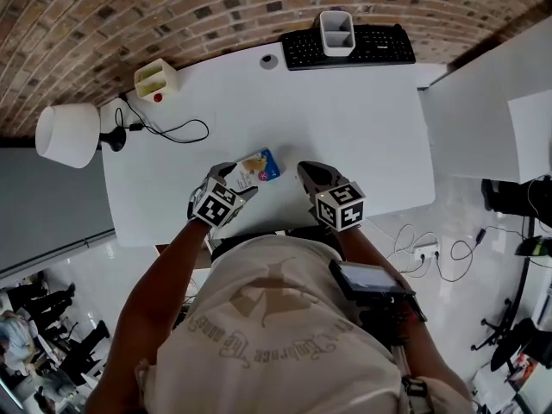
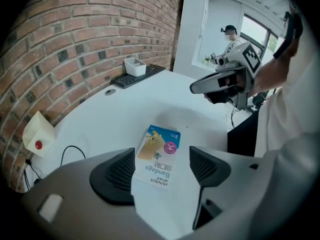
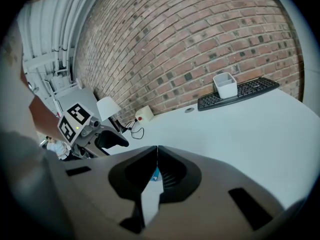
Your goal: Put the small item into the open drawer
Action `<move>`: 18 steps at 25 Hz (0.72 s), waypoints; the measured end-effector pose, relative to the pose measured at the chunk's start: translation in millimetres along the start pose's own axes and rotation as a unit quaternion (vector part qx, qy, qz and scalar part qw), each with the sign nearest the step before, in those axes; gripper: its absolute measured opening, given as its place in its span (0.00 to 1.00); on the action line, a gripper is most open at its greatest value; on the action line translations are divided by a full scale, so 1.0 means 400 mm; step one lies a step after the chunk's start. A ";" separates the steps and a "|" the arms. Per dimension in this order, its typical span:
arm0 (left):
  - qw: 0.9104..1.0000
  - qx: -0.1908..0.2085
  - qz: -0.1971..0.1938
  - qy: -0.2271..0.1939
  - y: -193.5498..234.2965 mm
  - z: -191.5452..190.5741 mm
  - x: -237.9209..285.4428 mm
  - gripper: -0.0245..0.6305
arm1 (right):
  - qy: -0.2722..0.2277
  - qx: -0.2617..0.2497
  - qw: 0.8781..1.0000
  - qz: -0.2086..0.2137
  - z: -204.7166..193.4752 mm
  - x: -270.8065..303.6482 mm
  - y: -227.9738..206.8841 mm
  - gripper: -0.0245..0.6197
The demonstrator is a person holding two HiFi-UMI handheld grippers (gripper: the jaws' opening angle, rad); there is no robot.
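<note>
The left gripper (image 2: 161, 168) points steeply down at the white bench (image 1: 345, 119) with its jaws wide apart. The small item, a flat blue and tan bandage packet (image 2: 159, 156), lies on the bench in the gap between them. One pad is just beside the packet's long edge and the other stands clear of it, so neither presses on the packet. From the head view the packet sits near the bench's front edge, just ahead of the person, with the left gripper over its near end. The right gripper (image 3: 156, 159) hangs just beside it on the other side, above the bench, with its jaws closed tip to tip and nothing between them. Only a sliver of blue shows beyond the seam. Far back on the bench a black keyboard (image 1: 345, 48) lies against the brick wall with a white tub (image 1: 336, 31) on it, and a white lamp (image 1: 67, 134) stands at the left end
</note>
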State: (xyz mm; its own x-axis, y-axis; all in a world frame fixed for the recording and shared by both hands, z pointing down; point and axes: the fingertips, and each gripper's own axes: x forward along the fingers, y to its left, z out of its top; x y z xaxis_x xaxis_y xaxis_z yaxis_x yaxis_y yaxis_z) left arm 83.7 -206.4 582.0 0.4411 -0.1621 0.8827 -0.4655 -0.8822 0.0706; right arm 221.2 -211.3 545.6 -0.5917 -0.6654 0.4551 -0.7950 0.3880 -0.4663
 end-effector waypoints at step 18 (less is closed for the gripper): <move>0.991 0.076 -0.025 0.105 0.003 -0.001 0.131 0.60 | 0.003 0.016 1.000 -0.015 -0.003 -0.010 -0.065 0.05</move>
State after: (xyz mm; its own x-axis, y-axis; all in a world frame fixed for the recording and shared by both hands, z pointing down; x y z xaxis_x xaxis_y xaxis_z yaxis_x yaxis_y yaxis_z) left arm 106.0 -215.6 628.7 0.2836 -0.0355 0.9583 -0.3196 -0.9457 0.0595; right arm 244.2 -218.2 556.8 -0.5685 -0.6724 0.4740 -0.8079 0.3476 -0.4758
